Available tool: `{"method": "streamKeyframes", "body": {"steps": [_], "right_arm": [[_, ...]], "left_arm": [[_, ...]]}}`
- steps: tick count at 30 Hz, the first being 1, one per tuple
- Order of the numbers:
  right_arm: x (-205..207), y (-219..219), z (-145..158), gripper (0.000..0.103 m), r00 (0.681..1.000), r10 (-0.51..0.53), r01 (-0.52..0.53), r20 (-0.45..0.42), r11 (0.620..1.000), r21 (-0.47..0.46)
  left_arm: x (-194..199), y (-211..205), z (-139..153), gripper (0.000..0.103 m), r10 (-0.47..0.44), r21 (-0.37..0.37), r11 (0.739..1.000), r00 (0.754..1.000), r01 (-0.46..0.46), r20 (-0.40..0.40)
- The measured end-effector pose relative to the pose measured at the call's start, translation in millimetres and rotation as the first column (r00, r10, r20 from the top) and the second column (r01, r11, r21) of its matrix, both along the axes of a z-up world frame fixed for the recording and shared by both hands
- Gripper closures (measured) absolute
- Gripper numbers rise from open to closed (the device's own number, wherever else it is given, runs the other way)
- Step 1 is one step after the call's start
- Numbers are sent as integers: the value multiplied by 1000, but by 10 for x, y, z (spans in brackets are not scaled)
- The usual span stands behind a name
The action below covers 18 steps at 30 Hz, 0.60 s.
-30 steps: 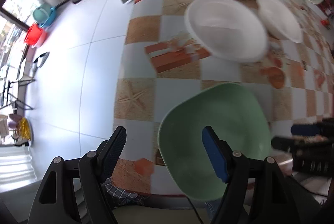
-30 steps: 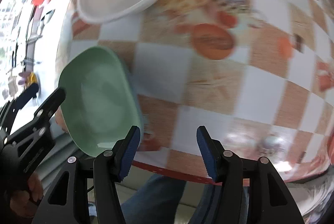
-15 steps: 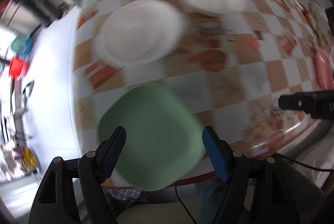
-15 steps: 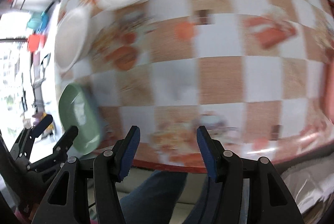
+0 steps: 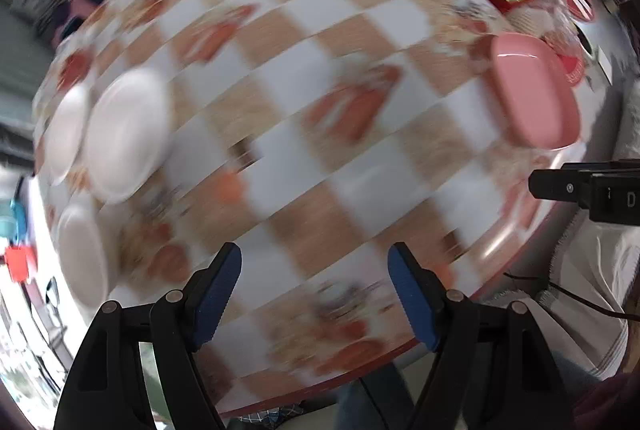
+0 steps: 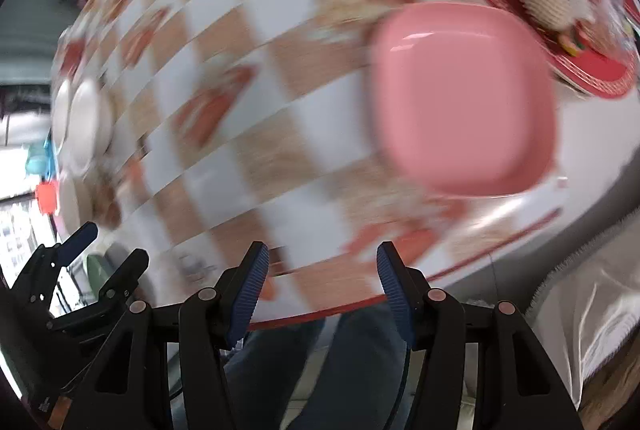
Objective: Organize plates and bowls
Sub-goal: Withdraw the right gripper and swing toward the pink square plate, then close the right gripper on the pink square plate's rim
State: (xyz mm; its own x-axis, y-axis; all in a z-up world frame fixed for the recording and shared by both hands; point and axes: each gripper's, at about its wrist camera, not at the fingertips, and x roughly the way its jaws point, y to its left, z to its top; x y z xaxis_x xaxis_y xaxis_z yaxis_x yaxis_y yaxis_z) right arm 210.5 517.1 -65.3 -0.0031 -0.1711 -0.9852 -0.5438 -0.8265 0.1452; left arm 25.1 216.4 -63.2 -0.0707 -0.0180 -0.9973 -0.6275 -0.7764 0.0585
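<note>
Two empty grippers hang over the tabletop (image 5: 360, 133), a checked cloth blurred in both views. Largest of the task's things is the pink plate (image 6: 464, 97), square with rounded corners, lying near the tabletop's right edge just beside a red tray of snacks (image 6: 560, 41). Three white dishes (image 5: 120, 133) sit clustered toward the far left corner, their rims too smeared to tell whether they touch. A sliver of green dish (image 6: 95, 272) shows at the near left edge, behind the left gripper.

The right gripper (image 6: 318, 270) has its jaws about half apart with nothing between them, hovering at the near edge in front of the pink plate. The left gripper (image 5: 314, 288) stands wider, also holding nothing.

I judge the main risk to be a pinch on the shallow pink rim: half-open jaws could clip and shove it into the tray or off the right edge. A fast approach would worsen the aim.
</note>
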Motion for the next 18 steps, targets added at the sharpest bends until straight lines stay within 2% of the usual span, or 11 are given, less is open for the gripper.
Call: {"method": "streamKeyframes", "body": {"steps": [1, 9, 18], "right_arm": [[130, 185, 39, 45, 1000, -23, 23, 3, 1000, 7], [576, 461, -27, 45, 991, -127, 126, 36, 992, 28], [795, 795, -191, 45, 987, -145, 143, 74, 989, 33]], "left_arm": [[16, 136, -19, 24, -13, 2, 1000, 1000, 13, 10], [95, 1008, -212, 24, -53, -13, 998, 995, 54, 83], [-25, 1457, -404, 24, -13, -39, 999, 993, 17, 114]]}}
